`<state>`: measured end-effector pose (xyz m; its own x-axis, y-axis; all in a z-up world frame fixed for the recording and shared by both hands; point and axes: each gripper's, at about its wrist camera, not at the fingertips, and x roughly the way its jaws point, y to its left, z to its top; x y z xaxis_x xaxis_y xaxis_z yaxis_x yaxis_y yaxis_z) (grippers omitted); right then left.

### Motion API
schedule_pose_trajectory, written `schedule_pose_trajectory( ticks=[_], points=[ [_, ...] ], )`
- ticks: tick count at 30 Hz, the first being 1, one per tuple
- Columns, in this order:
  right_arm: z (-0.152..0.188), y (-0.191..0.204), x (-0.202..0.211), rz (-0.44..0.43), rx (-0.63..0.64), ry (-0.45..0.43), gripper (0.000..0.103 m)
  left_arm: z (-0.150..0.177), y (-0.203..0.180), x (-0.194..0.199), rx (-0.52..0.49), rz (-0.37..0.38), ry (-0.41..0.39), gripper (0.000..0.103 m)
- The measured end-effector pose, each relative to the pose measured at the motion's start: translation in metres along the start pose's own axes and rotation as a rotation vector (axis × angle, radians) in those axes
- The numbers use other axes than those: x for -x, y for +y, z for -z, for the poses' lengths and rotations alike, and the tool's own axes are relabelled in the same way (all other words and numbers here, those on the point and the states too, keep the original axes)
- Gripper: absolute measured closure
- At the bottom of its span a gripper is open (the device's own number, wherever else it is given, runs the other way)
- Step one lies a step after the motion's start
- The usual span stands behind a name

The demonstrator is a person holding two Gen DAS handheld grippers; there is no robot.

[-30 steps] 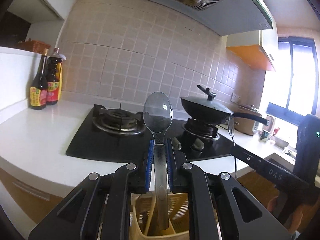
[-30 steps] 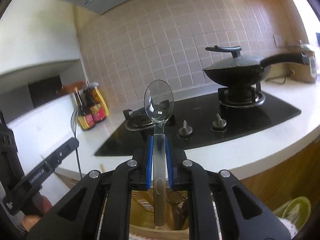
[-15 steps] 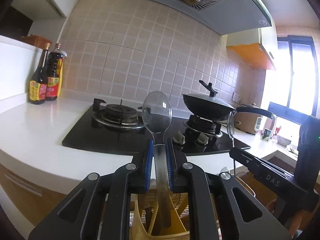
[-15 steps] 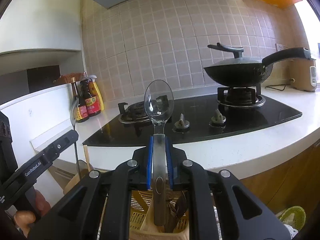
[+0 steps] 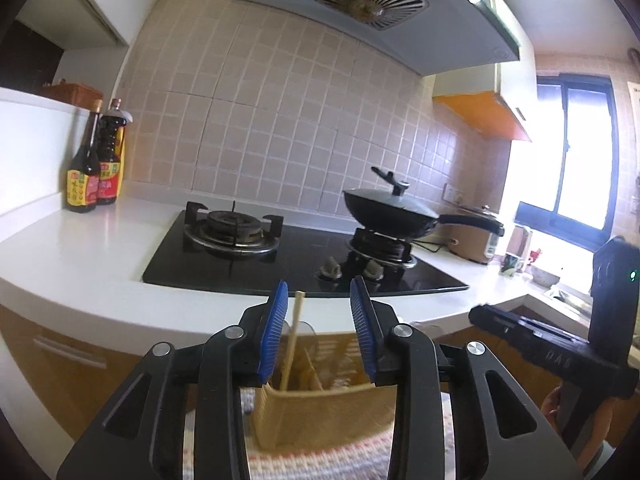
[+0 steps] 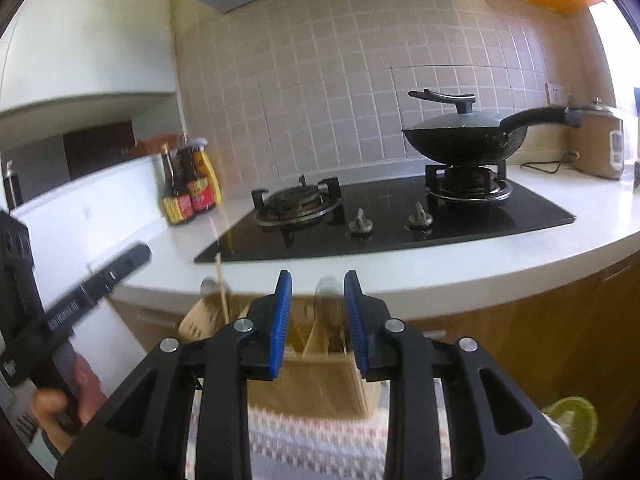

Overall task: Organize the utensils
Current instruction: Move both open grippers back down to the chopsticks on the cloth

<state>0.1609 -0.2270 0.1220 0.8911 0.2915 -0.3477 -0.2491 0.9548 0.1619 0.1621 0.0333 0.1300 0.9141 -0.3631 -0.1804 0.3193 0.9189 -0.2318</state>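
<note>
Tabletop (image 5: 80,264): white, curving past me, with the black gas hob (image 5: 296,256) set into it; it lies beyond my fingers, higher than the holder.
Wok (image 6: 460,140): lidded, black, on the right-hand burner, well apart from my work.
Sauce bottles (image 5: 94,168): two dark ones standing together at the tabletop's far left corner.
Utensil holder (image 5: 320,412): tan basket with dividers, standing on a striped woven cloth (image 5: 320,460) just under both my hands, below the tabletop's edge.
My left fingers (image 5: 322,322): blue pads have just been spreading and now stand released, gripping nothing; the holder shows in the gap.
My right fingers (image 6: 316,316): likewise just been spreading, released; a clear spoon (image 6: 328,300) stands between the pads, but I cannot tell whether either pad touches it.
Spoon: bowl upward, handle down in the holder, blurred.
Second spoon (image 6: 212,286): its bowl shows at the holder's left end.
Chopstick (image 5: 293,340): pale wooden stick leaning up out of the holder, just beside my left fingers' left pad.
</note>
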Motion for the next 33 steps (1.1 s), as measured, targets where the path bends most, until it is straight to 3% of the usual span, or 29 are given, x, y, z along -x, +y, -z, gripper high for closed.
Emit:
schedule_pose_trajectory(
  ticks=[4, 6, 7, 8, 10, 15, 19, 22, 24, 28, 33],
  points=[
    [0.008, 0.011, 0.032, 0.006, 0.029, 0.104, 0.078, -0.005, -0.011, 0.038, 0.006, 0.019, 0.040, 0.065],
    [0.019, 0.014, 0.044, 0.034, 0.039, 0.172, 0.073, -0.001, -0.015, 0.047, 0.007, 0.050, 0.132, 0.042],
    [0.027, 0.014, 0.048, 0.048, 0.047, 0.217, 0.068, 0.005, -0.016, 0.049, 0.015, 0.075, 0.190, 0.039],
    [0.035, 0.015, 0.051, 0.049, 0.058, 0.262, 0.060, 0.016, -0.016, 0.051, 0.024, 0.097, 0.277, 0.039],
    [0.056, 0.014, 0.057, 0.051, 0.061, 0.361, 0.053, 0.043, -0.016, 0.058, 0.021, 0.059, 0.386, 0.040],
    [0.110, 0.008, 0.056, 0.066, 0.047, 0.587, 0.053, 0.105, -0.007, 0.057, 0.076, 0.061, 0.670, 0.041],
    [0.153, -0.004, 0.048, 0.059, -0.023, 0.759, 0.053, 0.153, -0.017, 0.057, 0.009, 0.048, 0.857, 0.041],
    [0.177, -0.009, 0.041, 0.029, -0.096, 0.880, 0.057, 0.177, -0.025, 0.057, -0.026, 0.033, 0.930, 0.045],
    [0.187, -0.011, 0.038, 0.004, -0.145, 0.929, 0.067, 0.190, -0.029, 0.055, -0.026, 0.040, 0.983, 0.057],
    [0.198, -0.005, 0.041, 0.067, -0.095, 0.945, 0.068, 0.198, -0.038, 0.053, -0.074, 0.012, 1.015, 0.059],
    [0.207, 0.005, 0.044, 0.117, -0.047, 0.950, 0.079, 0.203, -0.050, 0.049, -0.117, -0.005, 1.037, 0.060]
  ],
)
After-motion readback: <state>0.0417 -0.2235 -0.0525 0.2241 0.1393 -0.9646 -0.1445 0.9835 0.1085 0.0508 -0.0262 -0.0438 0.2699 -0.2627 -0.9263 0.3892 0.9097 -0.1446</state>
